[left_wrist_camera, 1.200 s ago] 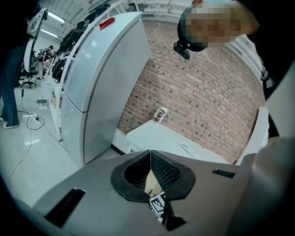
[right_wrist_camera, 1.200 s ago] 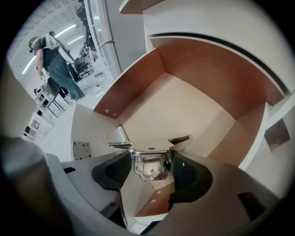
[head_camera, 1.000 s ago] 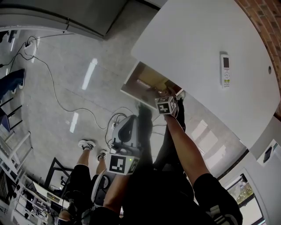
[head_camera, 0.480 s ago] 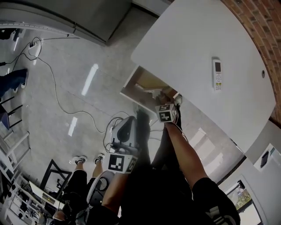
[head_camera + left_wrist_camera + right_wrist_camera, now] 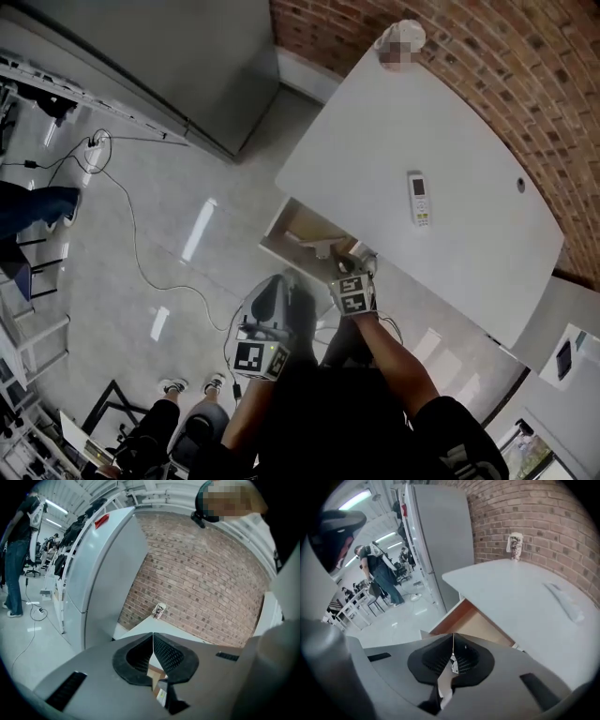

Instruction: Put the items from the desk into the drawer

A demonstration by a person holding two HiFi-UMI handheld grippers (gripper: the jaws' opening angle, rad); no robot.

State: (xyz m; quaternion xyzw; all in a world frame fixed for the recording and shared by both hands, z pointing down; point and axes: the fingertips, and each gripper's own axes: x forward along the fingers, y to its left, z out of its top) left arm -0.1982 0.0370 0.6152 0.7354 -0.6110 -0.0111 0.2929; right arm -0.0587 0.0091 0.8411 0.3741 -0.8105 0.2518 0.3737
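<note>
A white desk (image 5: 441,141) carries a white remote control (image 5: 419,199) and a paper cup (image 5: 400,37) by its far edge. Below the desk's near edge a wooden drawer (image 5: 302,227) stands pulled out. My right gripper (image 5: 347,270) is shut just in front of the drawer's right corner, and nothing shows between its jaws. The right gripper view has the drawer (image 5: 480,623) beyond its shut gripper (image 5: 453,639), with the remote (image 5: 565,603) and cup (image 5: 515,545) on the desk. My left gripper (image 5: 269,298) hangs lower, shut and empty; its own view has the gripper (image 5: 153,635) level with the desk and the cup (image 5: 159,611).
A brick wall (image 5: 487,84) runs behind the desk. A tall grey cabinet (image 5: 178,56) stands to the desk's left. Cables (image 5: 131,225) trail over the glossy floor at the left. People and chairs (image 5: 377,581) are farther off in the room.
The head view has tilted up and pulled back, so the far desk edge, cup and brick wall now show. Both grippers stay shut; the right one stays at the drawer's corner.
</note>
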